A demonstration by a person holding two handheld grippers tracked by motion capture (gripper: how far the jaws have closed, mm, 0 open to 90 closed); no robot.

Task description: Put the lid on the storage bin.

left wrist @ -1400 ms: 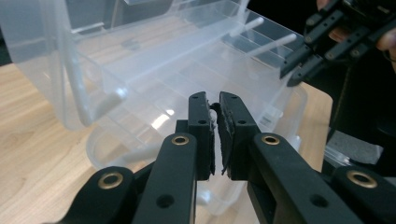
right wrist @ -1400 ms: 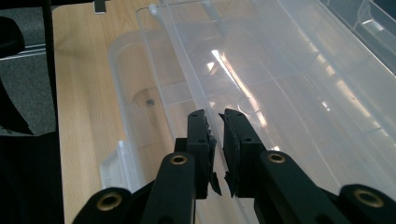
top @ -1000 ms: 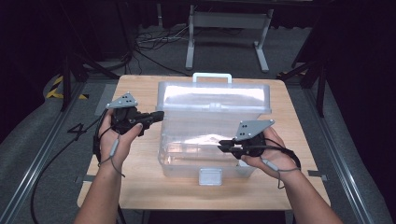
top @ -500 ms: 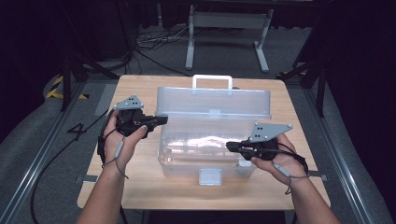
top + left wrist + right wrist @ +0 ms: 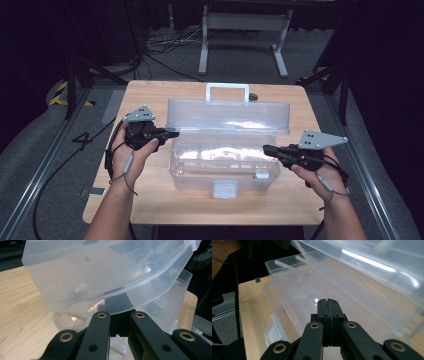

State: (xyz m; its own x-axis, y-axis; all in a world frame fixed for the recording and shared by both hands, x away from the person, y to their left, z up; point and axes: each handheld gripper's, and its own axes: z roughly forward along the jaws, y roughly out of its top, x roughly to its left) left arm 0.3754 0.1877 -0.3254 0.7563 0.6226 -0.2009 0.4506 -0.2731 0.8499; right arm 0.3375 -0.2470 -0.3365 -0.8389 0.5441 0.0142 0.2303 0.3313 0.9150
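The clear plastic box with a white handle [image 5: 225, 150] stands in the middle of the wooden table [image 5: 150, 205], with its lid [image 5: 229, 116] now raised further than a moment ago. The left claw [image 5: 172, 133] grips the lid's left end. The right claw [image 5: 266, 149], jaws closed on nothing, has drawn back toward the table's right edge, so the opening seems nearly complete.

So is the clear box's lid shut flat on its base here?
No: in the high view the lid is raised, tilted up off the base.
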